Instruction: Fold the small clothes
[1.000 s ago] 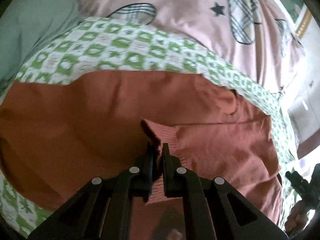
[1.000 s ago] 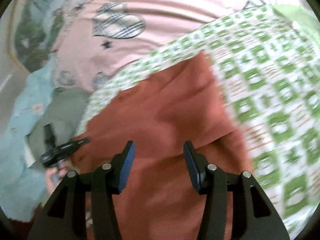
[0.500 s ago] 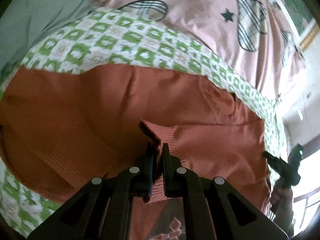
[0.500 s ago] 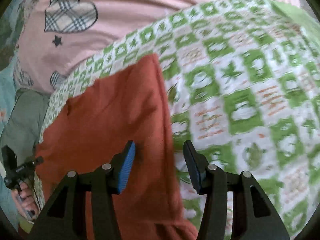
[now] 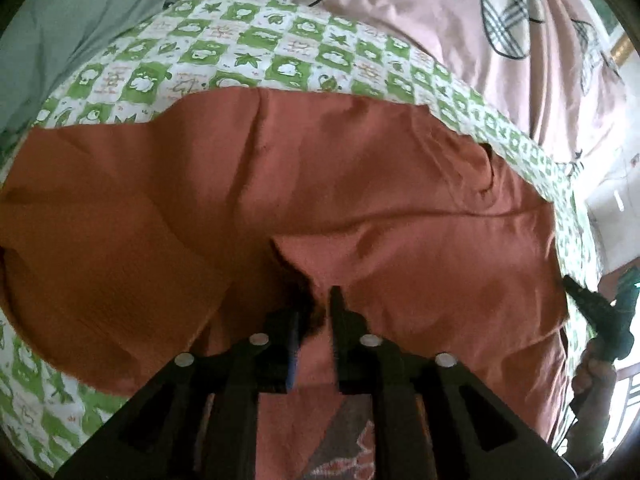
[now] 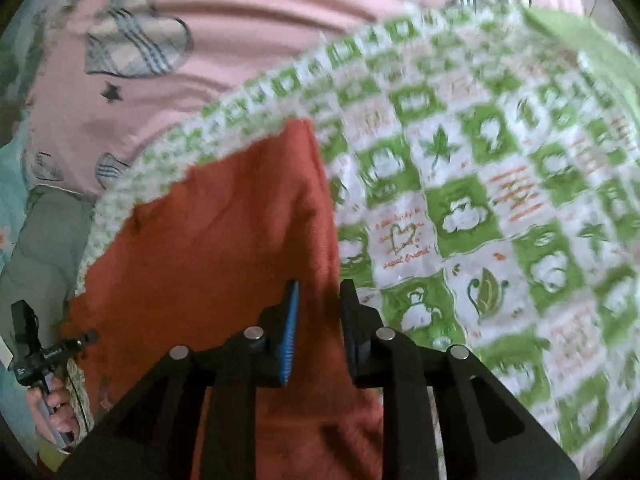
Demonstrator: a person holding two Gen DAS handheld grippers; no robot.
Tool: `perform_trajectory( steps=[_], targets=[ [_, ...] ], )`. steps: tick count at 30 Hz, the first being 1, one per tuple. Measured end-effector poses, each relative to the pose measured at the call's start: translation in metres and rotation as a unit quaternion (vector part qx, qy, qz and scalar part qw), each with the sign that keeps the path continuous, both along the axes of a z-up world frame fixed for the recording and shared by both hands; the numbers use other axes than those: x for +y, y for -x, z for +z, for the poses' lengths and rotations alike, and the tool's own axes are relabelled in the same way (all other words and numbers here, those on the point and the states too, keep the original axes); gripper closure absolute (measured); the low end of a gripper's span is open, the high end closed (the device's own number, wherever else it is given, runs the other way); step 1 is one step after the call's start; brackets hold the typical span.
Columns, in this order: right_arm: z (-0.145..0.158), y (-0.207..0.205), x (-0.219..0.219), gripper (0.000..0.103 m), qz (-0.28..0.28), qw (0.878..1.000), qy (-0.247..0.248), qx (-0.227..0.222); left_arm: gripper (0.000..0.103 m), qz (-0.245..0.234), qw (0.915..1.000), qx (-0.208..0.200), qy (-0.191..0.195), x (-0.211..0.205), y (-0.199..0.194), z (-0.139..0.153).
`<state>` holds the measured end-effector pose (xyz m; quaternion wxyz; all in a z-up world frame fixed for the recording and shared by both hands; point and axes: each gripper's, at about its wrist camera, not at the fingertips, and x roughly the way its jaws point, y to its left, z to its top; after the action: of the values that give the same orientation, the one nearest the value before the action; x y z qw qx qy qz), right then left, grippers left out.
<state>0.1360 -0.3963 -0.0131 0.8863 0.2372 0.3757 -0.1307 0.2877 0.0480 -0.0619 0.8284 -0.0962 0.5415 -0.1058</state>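
A pink bedsheet [image 5: 400, 12] with plaid hearts carries a green-checked cloth [image 5: 280, 60]; the rust-orange garment [image 5: 320, 184] lies on that cloth

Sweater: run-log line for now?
sweater flat on checked cloth; left hand-held gripper just opening, cuff between jaws; right hand-held gripper just closing, edge between jaws

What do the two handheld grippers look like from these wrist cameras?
Both are matte black, angular frames with triangular cut-outs and round silver pins at the joints. The left gripper and the right gripper each have two narrow fingers, one faced with a blue ribbed pad. No cables or sleeves are visible.
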Motion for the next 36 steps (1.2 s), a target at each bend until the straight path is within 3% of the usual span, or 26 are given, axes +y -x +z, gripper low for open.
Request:
perform_trajectory(
  steps=[1, 2, 4, 6, 7, 9, 12, 16, 18, 20, 22, 24, 25, 29, 30, 31, 32, 33, 36],
  targets=[
    [0.003, 0.002, 0.007, 0.073, 0.009, 1.0, -0.001, -0.009, 0.073, -0.01, 0.9999, -0.001, 0.0, -0.003, 0.004, 0.0],
    [0.002, 0.003, 0.015, 0.067, 0.026, 1.0, -0.006, -0.013, 0.068, -0.018, 0.9998, -0.002, -0.003, -0.007, 0.006, -0.001],
    [-0.007, -0.002, 0.026, 0.063, 0.06, 0.998, -0.019, 0.003, 0.069, -0.035, 0.9989, -0.009, -0.03, -0.018, 0.01, -0.005],
    [-0.023, -0.008, 0.029, 0.063, 0.058, 0.997, -0.006, 0.043, 0.081, -0.037, 0.9943, -0.018, -0.099, -0.029, 0.01, -0.012],
    [-0.029, -0.008, 0.025, 0.066, 0.047, 0.998, -0.006, 0.052, 0.084, -0.037, 0.9929, -0.02, -0.112, -0.029, 0.01, -0.014],
    [-0.029, 0.001, 0.016, 0.066, 0.025, 0.999, -0.034, 0.032, 0.084, -0.027, 0.9928, -0.024, -0.114, -0.024, 0.015, -0.009],
    [-0.014, 0.015, 0.016, 0.063, -0.008, 1.0, -0.023, 0.016, 0.083, -0.004, 0.9931, -0.04, -0.11, -0.003, 0.032, 0.006],
    [0.002, 0.035, 0.038, 0.052, 0.018, 0.999, -0.033, -0.017, 0.082, 0.026, 0.9918, -0.076, -0.099, 0.036, 0.059, 0.028],
    [0.002, 0.042, 0.055, 0.051, 0.033, 0.999, -0.035, -0.014, 0.077, 0.036, 0.991, -0.086, -0.096, 0.053, 0.064, 0.036],
    [-0.003, 0.045, 0.07, 0.051, 0.047, 0.998, -0.049, -0.01, 0.058, 0.04, 0.9908, -0.089, -0.094, 0.063, 0.064, 0.041],
    [-0.009, 0.049, 0.082, 0.05, 0.056, 0.996, -0.062, -0.003, 0.054, 0.033, 0.9901, -0.093, -0.099, 0.063, 0.061, 0.043],
    [-0.016, 0.05, 0.093, 0.05, 0.059, 0.996, -0.071, 0.002, 0.04, 0.016, 0.9906, -0.092, -0.101, 0.057, 0.057, 0.042],
    [-0.019, 0.051, 0.097, 0.05, 0.06, 0.995, -0.075, 0.004, 0.027, 0.007, 0.99, -0.089, -0.109, 0.051, 0.054, 0.039],
    [-0.027, 0.052, 0.104, 0.05, 0.065, 0.994, -0.088, 0.017, 0.025, -0.009, 0.9835, -0.088, -0.158, 0.028, 0.04, 0.021],
    [-0.028, 0.051, 0.104, 0.05, 0.065, 0.994, -0.088, 0.02, 0.026, -0.007, 0.9821, -0.086, -0.167, 0.024, 0.035, 0.015],
    [-0.028, 0.051, 0.105, 0.05, 0.065, 0.994, -0.088, 0.022, 0.036, -0.004, 0.9804, -0.078, -0.181, 0.024, 0.029, 0.009],
    [-0.028, 0.051, 0.105, 0.05, 0.065, 0.994, -0.088, 0.022, 0.058, 0.004, 0.98, -0.066, -0.188, 0.027, 0.024, 0.004],
    [-0.028, 0.052, 0.106, 0.05, 0.065, 0.994, -0.088, 0.022, 0.068, 0.01, 0.9813, -0.056, -0.184, 0.031, 0.02, -0.001],
    [-0.024, 0.054, 0.107, 0.05, 0.065, 0.994, -0.082, 0.018, 0.094, 0.032, 0.9916, -0.049, -0.115, 0.055, 0.018, 0.004]
  ],
)
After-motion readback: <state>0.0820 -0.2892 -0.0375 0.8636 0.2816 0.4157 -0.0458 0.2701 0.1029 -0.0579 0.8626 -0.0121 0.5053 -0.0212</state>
